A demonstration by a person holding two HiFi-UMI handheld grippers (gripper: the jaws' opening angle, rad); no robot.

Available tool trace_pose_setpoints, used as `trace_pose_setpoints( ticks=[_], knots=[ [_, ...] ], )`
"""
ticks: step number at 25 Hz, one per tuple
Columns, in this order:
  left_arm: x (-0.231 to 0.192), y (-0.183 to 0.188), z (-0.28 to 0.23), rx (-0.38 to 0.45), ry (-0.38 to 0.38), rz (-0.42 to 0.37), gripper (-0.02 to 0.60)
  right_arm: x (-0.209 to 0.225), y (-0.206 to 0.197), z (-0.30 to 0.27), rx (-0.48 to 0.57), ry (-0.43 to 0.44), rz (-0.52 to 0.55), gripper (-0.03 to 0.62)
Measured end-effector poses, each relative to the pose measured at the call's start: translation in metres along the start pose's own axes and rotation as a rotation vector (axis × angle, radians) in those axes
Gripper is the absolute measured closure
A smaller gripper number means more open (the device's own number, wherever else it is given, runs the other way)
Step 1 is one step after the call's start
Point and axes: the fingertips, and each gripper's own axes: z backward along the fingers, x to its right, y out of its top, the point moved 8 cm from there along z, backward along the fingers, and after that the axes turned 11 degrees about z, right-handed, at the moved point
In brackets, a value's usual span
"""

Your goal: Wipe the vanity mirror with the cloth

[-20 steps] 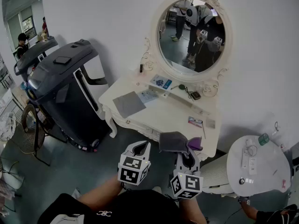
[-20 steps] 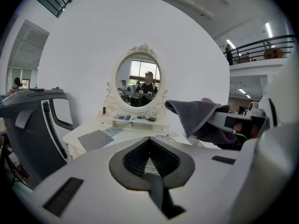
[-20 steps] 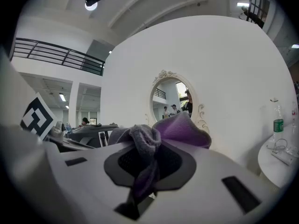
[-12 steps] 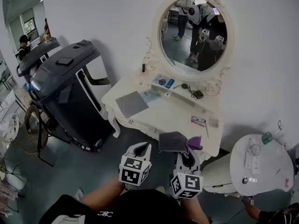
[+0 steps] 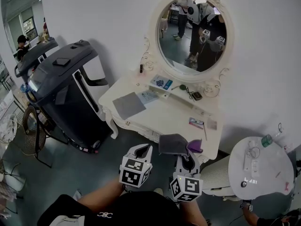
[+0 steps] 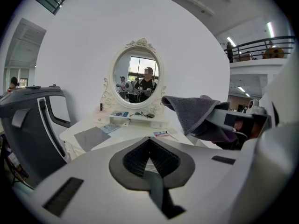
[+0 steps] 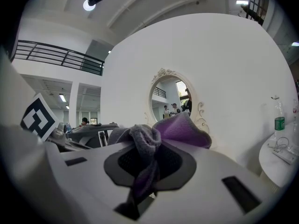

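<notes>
The oval vanity mirror [image 5: 192, 34] in its ornate white frame stands on the white dressing table [image 5: 160, 114] against the wall; it also shows far ahead as the mirror [image 6: 136, 78] in the left gripper view and the mirror [image 7: 171, 103] in the right gripper view. My right gripper [image 5: 187, 156] is shut on a grey and purple cloth [image 5: 175, 144], bunched between its jaws as the cloth [image 7: 152, 141]. My left gripper [image 5: 141, 150] hangs beside it, shut and empty, well short of the table's front edge.
A dark treadmill [image 5: 66, 86] stands left of the table. A round white side table [image 5: 270, 171] with small items is at the right. A grey mat [image 5: 128, 105], cards and a cable lie on the dressing table. People stand far left.
The view has shifted slightly; both grippers stay low in front of the table, the cloth still in the right one.
</notes>
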Motion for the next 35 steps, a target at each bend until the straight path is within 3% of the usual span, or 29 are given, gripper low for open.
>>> trace_pose_setpoints(
  ticks=[11,20,27,35],
  knots=[
    [0.046,0.011,-0.048,-0.035,0.018,-0.041,0.581,0.062,-0.006,-0.016,-0.003,0.014,-0.031,0.542],
    [0.073,0.017,-0.077,-0.059,0.041,-0.119,0.581,0.108,-0.011,-0.048,0.007,0.003,-0.092,0.542],
    [0.034,0.026,-0.100,-0.063,0.029,-0.083,0.581,0.083,-0.013,-0.090,-0.032,0.037,-0.054,0.542],
    [-0.057,0.078,-0.130,-0.033,-0.059,-0.048,0.582,0.030,0.011,-0.162,-0.044,-0.028,0.002,0.542]
  ],
)
